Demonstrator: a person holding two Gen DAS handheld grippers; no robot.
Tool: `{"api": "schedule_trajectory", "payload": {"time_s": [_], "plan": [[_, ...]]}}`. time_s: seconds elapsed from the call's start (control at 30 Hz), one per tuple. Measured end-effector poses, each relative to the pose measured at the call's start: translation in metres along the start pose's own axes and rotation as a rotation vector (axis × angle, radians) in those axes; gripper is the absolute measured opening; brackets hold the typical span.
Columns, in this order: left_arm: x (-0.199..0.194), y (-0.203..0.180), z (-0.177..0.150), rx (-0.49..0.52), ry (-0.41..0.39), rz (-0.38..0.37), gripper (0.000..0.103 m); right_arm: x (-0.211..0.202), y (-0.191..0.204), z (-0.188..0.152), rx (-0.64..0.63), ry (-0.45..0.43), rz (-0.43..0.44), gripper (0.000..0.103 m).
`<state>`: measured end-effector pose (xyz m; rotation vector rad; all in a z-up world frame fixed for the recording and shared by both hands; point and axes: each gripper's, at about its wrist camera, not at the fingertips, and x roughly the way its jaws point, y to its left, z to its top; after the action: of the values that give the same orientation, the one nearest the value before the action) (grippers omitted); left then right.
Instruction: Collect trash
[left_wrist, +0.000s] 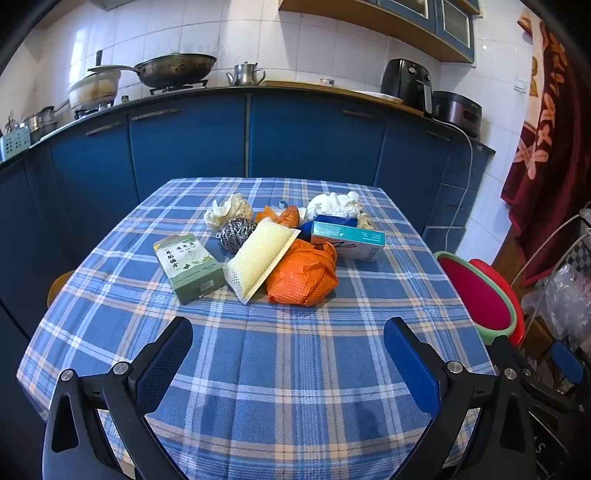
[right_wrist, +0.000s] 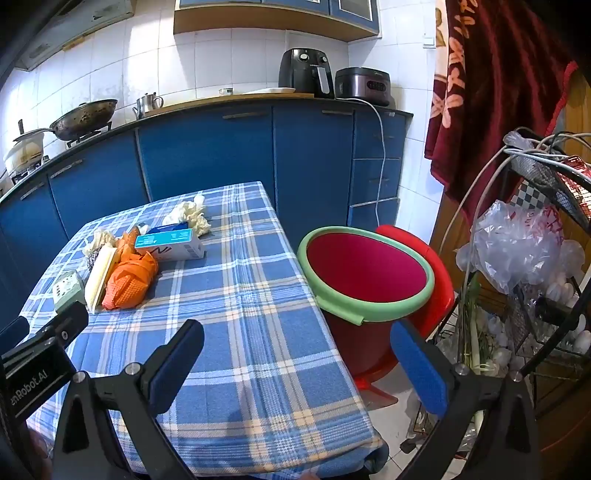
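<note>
Trash lies heaped mid-bench: crumpled orange plastic bag (left_wrist: 303, 277), green carton (left_wrist: 188, 266), yellow mesh sponge (left_wrist: 258, 254). Left gripper (left_wrist: 288, 365) and right gripper (right_wrist: 295, 365) hover with jaws released, empty. Collection not begun. Next: grasp one item, carry to green-rimmed red bucket (right_wrist: 369, 314) beside the bench.

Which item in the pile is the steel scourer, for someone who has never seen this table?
Start at the blue plaid tablecloth and find the heap at its middle. Between the crumpled cream paper and the pale yellow sponge lies the steel scourer, the only grey, shiny, wiry ball there.
</note>
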<state>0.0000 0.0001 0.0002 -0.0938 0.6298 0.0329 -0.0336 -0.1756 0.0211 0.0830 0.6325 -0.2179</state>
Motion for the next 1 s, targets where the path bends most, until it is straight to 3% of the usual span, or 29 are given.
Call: {"api": "schedule_trajectory", "payload": {"time_s": [1.0], "plan": [[0.0001, -0.0003, -0.0002, 0.002, 0.0, -0.001, 0.103, 0.0025, -0.0016, 0.0012, 0.003, 0.007, 0.0, 0.103]]}}
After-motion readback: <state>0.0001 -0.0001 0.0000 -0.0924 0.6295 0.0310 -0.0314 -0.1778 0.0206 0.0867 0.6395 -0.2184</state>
